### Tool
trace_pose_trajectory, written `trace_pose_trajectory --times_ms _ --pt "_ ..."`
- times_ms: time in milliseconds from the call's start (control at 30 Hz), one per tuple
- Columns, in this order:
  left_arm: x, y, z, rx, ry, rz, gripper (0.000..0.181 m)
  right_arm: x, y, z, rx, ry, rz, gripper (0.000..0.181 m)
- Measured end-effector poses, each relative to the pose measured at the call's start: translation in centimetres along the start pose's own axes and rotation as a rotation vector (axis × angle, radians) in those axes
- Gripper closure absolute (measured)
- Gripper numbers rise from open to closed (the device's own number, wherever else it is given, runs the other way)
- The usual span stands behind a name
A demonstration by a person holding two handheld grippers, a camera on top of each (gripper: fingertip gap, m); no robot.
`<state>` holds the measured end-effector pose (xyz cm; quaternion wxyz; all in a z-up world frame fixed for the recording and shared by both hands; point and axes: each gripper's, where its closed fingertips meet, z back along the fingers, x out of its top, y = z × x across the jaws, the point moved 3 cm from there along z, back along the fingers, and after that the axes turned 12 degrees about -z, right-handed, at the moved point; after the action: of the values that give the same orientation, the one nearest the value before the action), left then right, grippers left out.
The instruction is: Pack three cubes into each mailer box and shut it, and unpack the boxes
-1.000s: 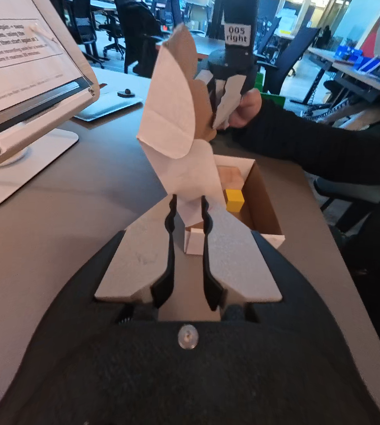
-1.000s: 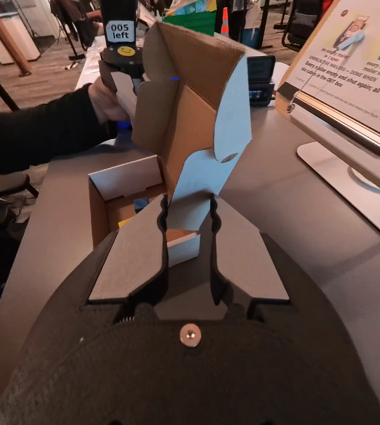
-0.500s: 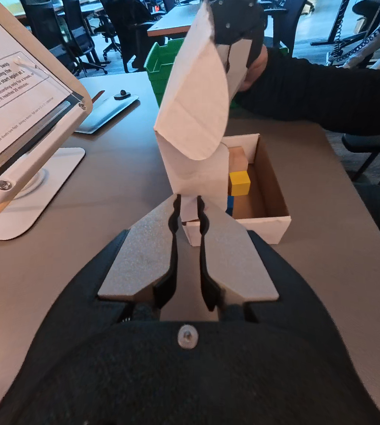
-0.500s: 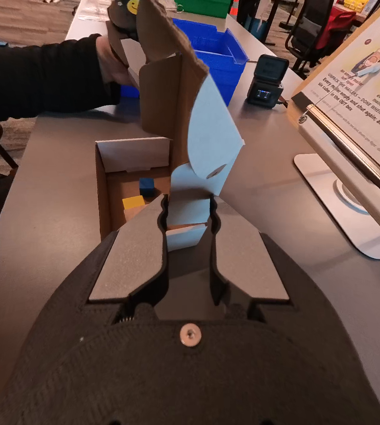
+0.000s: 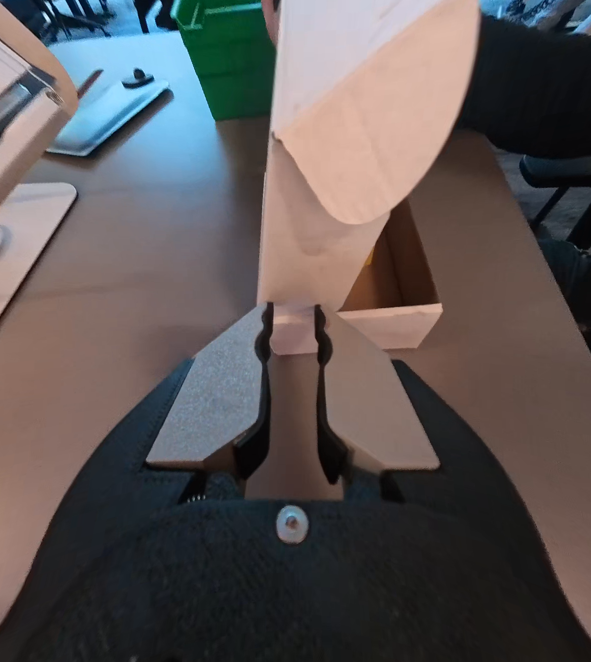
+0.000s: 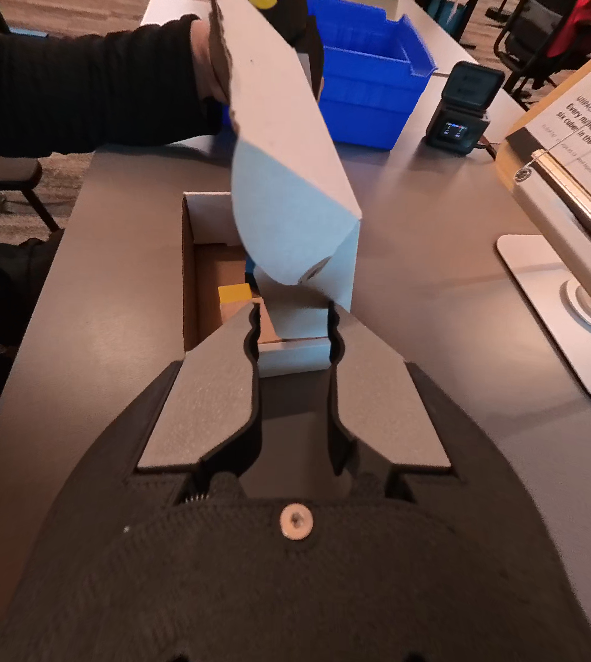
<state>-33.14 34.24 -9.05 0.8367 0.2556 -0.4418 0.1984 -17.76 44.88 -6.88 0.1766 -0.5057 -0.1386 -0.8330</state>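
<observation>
We flank the mailer box [image 6: 211,215] lid [image 6: 286,172] with both hand-held grippers [image 5: 292,315] [image 6: 292,322], jaws parted narrowly, empty, guiding it shut over cubes [image 6: 234,292].

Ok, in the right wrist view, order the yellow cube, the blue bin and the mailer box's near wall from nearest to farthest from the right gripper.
1. Mailer box's near wall: right at the right gripper fingertips.
2. Yellow cube: inside the box, slightly left.
3. Blue bin: far end of the table, beyond the box.

Black hand-held gripper [image 5: 292,315], grey fingers [image 5: 222,401], black sleeve [image 6: 82,86]
</observation>
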Motion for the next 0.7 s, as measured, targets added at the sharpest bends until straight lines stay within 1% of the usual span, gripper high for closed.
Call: trace_pose_trajectory --times_ms 100,200,400,533,700 --pt "-0.2 0.1 -0.2 0.008 0.016 0.004 0.163 0.0 0.0 -0.1 -0.005 0.002 -0.004 0.148" --pt "-0.4 1.0 -0.2 0.078 0.044 -0.010 0.181 0.0 -0.1 -0.3 -0.026 0.001 0.012 0.150" --pt "-0.4 0.9 -0.3 0.070 0.038 0.017 0.176 -0.2 -0.1 -0.4 -0.047 0.019 0.035 0.150" --pt "-0.5 0.6 -0.6 0.072 0.064 -0.009 0.164 -1.0 -0.2 -0.7 -0.066 0.075 0.060 0.149" --pt "-0.5 0.6 -0.7 0.084 0.068 -0.030 0.164 -1.3 -0.2 -0.8 -0.068 0.096 0.062 0.149"
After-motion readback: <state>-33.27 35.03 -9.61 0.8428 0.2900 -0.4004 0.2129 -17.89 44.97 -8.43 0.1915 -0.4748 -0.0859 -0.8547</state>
